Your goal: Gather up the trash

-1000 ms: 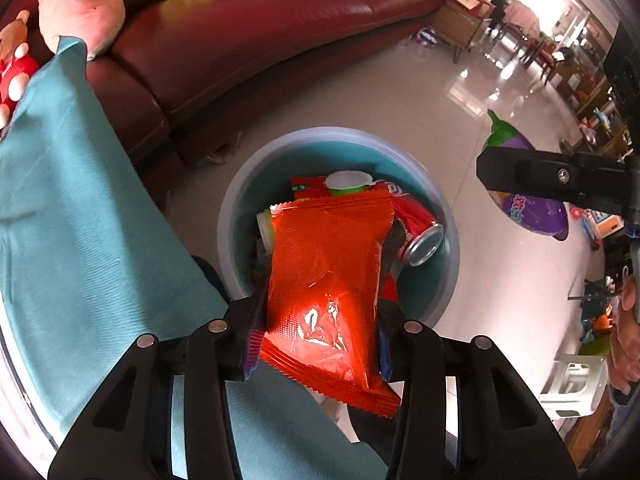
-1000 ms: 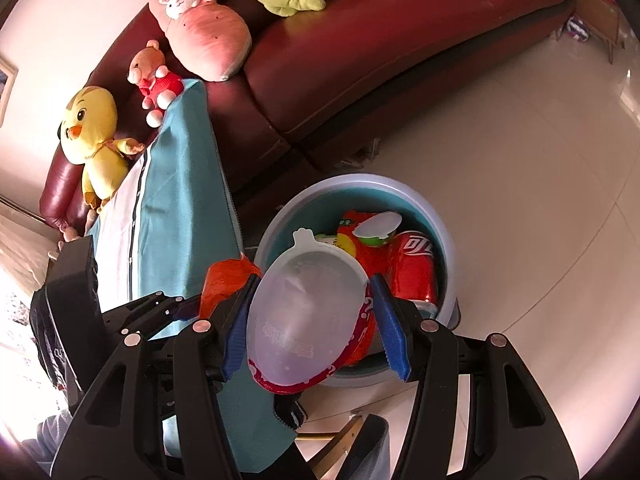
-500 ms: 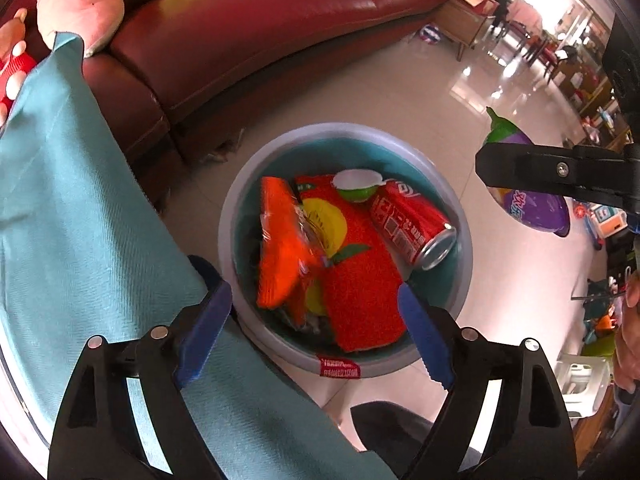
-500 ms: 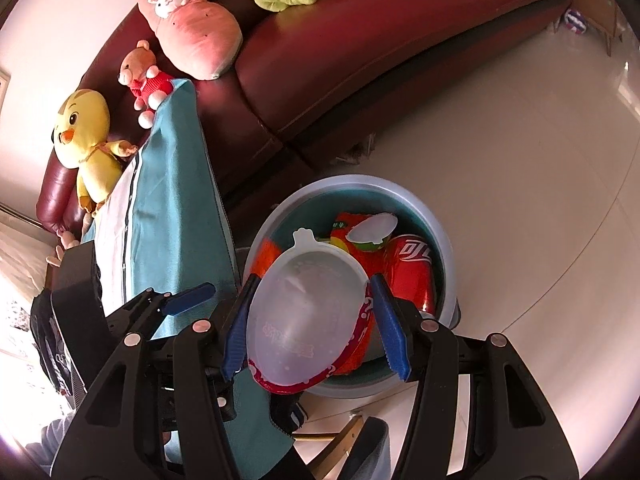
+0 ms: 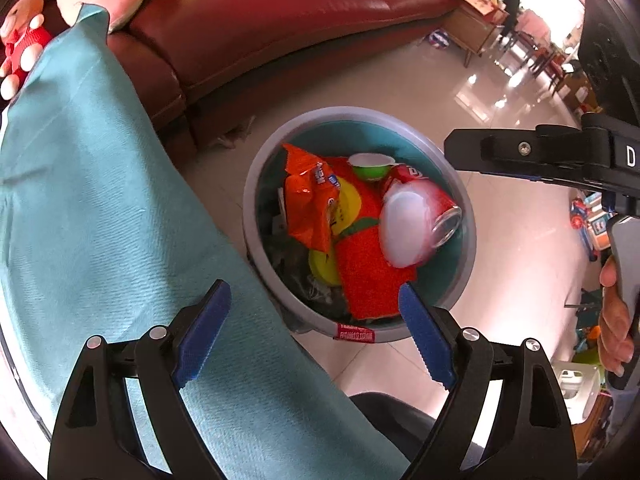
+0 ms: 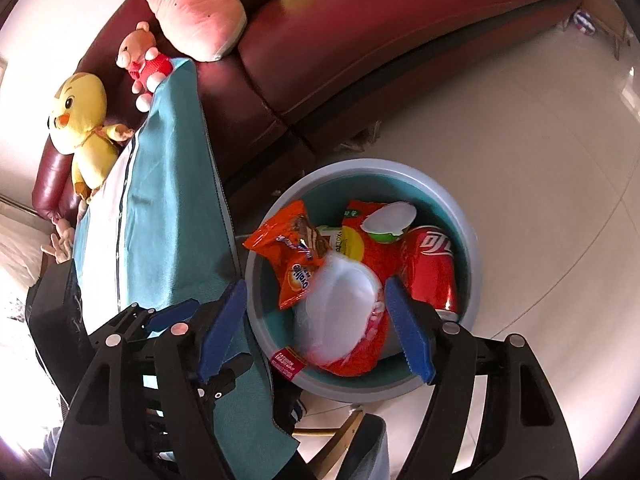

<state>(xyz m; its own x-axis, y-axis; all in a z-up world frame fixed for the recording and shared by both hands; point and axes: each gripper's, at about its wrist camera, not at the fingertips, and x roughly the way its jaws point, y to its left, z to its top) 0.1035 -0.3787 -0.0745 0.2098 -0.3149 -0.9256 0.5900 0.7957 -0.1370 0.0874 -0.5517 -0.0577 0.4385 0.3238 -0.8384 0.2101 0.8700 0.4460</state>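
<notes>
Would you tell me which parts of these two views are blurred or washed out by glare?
Right wrist view: the white plastic cup over the bin is motion-smeared. Left wrist view: it is soft-edged too, and glare streaks the floor at upper right.

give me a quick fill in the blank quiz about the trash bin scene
1. The red soda can lies inside the round ____.
2. The sofa behind the bin is dark ____.
3. The yellow plush toy on the sofa is shaped like a ____.
4. The left gripper has jaws wide apart with ____ between them.

Missing words: bin; red; chick; nothing
</notes>
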